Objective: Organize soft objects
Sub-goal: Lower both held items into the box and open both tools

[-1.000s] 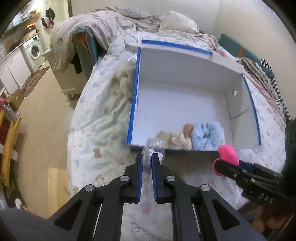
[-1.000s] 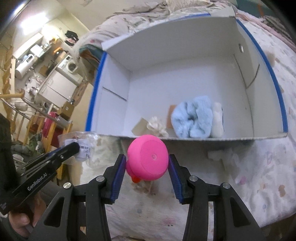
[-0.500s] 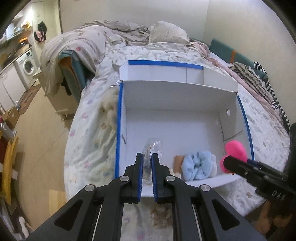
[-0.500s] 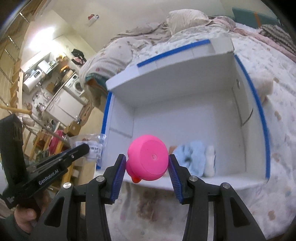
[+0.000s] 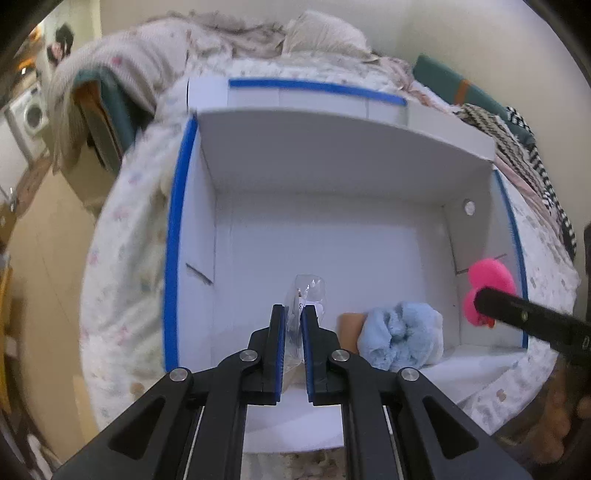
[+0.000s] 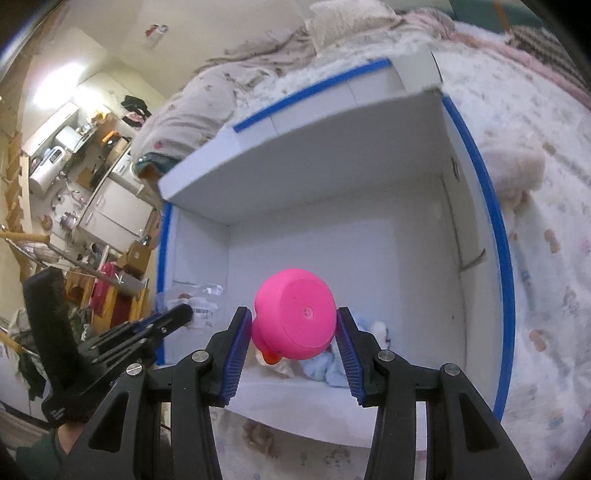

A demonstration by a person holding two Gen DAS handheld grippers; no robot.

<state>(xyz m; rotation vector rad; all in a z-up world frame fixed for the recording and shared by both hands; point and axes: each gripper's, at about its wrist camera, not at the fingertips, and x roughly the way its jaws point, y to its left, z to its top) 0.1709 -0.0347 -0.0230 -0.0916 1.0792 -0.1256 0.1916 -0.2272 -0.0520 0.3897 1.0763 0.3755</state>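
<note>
A white box with blue-taped edges (image 5: 177,206) (image 6: 491,206) lies open on the bed. My left gripper (image 5: 293,314) is shut on a clear plastic bag (image 5: 308,295) and holds it above the box's near left part; the bag also shows in the right wrist view (image 6: 201,299). My right gripper (image 6: 293,314) is shut on a pink rubber duck (image 6: 295,314), held above the box's near edge; the duck shows in the left wrist view (image 5: 487,291). A light blue fluffy cloth (image 5: 400,334) lies inside at the near wall, with a tan item (image 5: 349,326) beside it.
The box sits on a patterned bedspread (image 5: 125,258) with crumpled bedding and a pillow (image 5: 325,35) behind. A cream plush (image 6: 513,170) lies right of the box. Left of the bed are bare floor (image 5: 40,258) and a washing machine (image 5: 31,114).
Both grippers have moved forward and up over the box with their loads. The box interior now fills both views.
</note>
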